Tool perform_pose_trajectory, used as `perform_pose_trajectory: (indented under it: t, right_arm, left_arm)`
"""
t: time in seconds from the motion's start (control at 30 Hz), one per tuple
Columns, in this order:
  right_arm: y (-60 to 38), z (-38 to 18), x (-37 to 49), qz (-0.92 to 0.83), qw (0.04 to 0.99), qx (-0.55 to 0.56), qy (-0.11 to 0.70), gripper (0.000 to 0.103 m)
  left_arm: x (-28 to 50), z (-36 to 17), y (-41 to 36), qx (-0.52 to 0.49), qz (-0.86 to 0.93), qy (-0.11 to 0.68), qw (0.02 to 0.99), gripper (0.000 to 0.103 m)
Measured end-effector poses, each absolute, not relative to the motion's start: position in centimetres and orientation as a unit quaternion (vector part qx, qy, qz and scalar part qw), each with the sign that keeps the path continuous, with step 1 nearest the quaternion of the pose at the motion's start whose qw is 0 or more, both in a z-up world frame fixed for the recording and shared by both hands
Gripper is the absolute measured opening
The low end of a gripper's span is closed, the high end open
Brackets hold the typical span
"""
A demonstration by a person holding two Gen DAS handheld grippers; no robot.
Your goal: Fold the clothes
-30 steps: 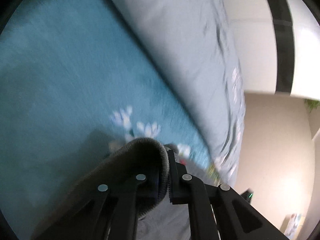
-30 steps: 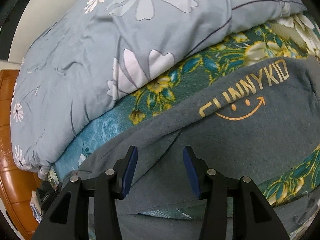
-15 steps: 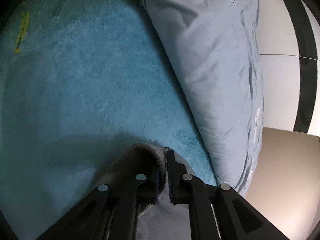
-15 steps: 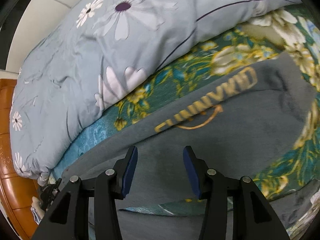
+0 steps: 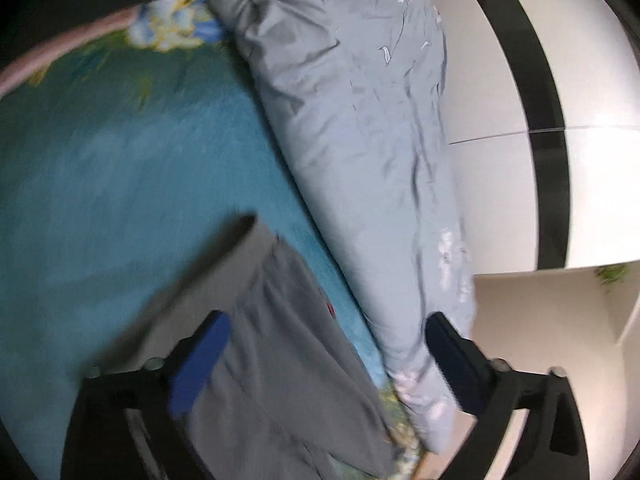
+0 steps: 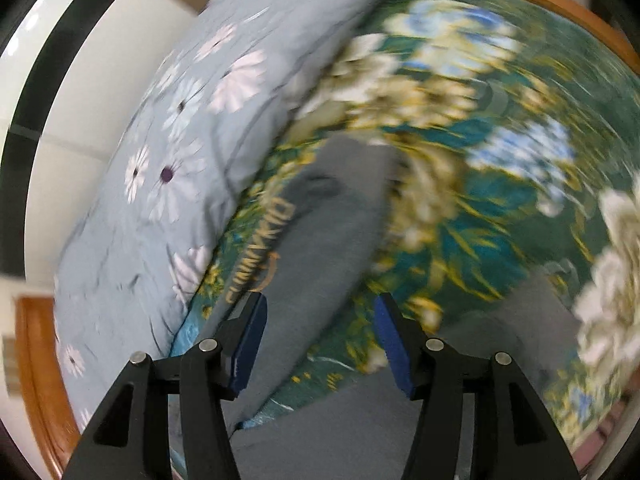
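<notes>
- The left claw (image 5: 326,354) is released and its jaws are opening wide; the blue pads (image 5: 198,364) press on nothing, though the grey knit garment (image 5: 280,360) lies on the bed beneath and between them.
- Only the left wrist view shows the plain teal fleece blanket (image 5: 120,180) that the garment's edge rests on, a pink sleeve-like band (image 5: 68,46) at the upper left, and the white wall with a black stripe (image 5: 536,120) at the right.
- The right claw (image 6: 318,340) is also released, jaws opening with nothing pinched; part of the same grey garment (image 6: 328,240) lies below the gap.
- Only the right wrist view shows the orange lettering and smile mark (image 6: 264,248) on the garment, which lies along the edge of the pale blue daisy-print quilt (image 6: 160,184).
- That view alone shows the green floral bedspread (image 6: 500,140) under the garment and the orange wooden bed frame (image 6: 36,368) at the lower left.
- The quilt (image 5: 360,120) appears in the left view as well, beside the garment's far edge.
- Both views are blurred.
</notes>
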State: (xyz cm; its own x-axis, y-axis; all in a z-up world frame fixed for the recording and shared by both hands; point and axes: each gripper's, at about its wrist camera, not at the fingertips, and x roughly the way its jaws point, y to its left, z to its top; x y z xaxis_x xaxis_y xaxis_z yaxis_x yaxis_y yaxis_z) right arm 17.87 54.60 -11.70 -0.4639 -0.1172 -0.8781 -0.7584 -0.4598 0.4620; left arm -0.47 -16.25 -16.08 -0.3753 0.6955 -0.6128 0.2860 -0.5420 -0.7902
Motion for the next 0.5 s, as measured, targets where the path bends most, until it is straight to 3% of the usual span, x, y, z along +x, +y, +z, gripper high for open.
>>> perform_pose_trajectory:
  t: [0.13,0.33,0.5]
  right_arm:
    - [54.8,-12.5,23.3,0.69,0.237,-0.452,0.514,0.073]
    - [54.6,-15.5,30.0,0.647,0.273,-0.463,0.541,0.073]
    - [55.3,-18.8,34.6,0.605,0.328,-0.484,0.54,0.073]
  left_arm:
    - [4.0,-16.7,-16.0,-0.568,0.662,-0.47,0.136,0.103]
    - [8.4,-18.6,-17.2,-0.61,0.659,-0.434,0.076,0.103]
    - [8.7,-21.8,-16.8,-0.668,0.656,-0.35,0.035,0.103]
